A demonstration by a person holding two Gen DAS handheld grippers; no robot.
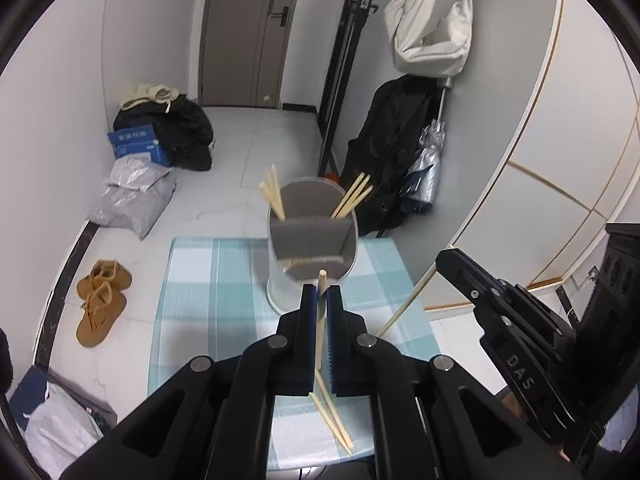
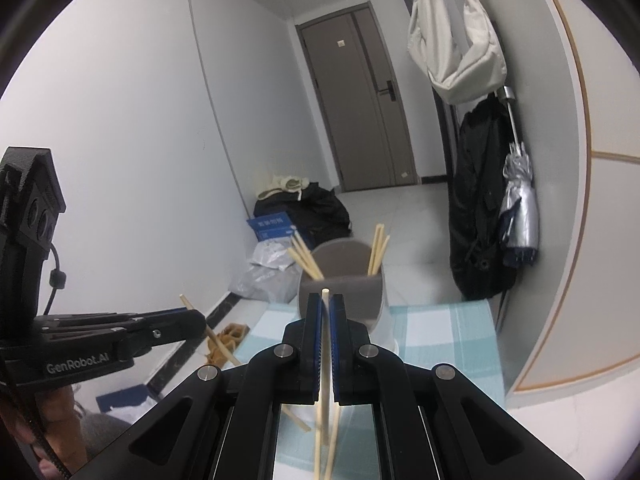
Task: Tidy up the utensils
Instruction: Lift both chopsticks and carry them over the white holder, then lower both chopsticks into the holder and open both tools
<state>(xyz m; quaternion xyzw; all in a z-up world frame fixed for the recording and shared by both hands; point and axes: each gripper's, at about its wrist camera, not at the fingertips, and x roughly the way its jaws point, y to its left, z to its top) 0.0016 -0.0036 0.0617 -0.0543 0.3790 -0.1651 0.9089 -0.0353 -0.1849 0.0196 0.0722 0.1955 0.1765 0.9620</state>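
A: Step in hand?

B: Carry phase, both sides loaded. The left gripper (image 1: 320,300) is pinched tight on a single chopstick (image 1: 319,320), tip poking up just past the fingertips. The right gripper (image 2: 327,308) is clamped the same way on its own chopstick (image 2: 326,344), held roughly upright.

A: Where's the target?

B: The utensil holder (image 1: 310,252), a white cylinder with a grey divider, at the far side of the table (image 1: 192,280) with its checked blue cloth. Chopsticks already lean out of both far compartments, a bunch at left (image 1: 272,196) and a bunch at right (image 1: 354,198). The near compartment looks mostly free, though something pale lies low inside; can't tell what.

A: Anything left loose?

B: Yes, a loose pair (image 1: 332,420) on the cloth near the left gripper.

A: Next move?

B: My read: bring each stick forward over the holder rim, tip it more vertical, line it up with one compartment, then release. Risks: clipping the divider, or the two grippers crowding each other over one opening.
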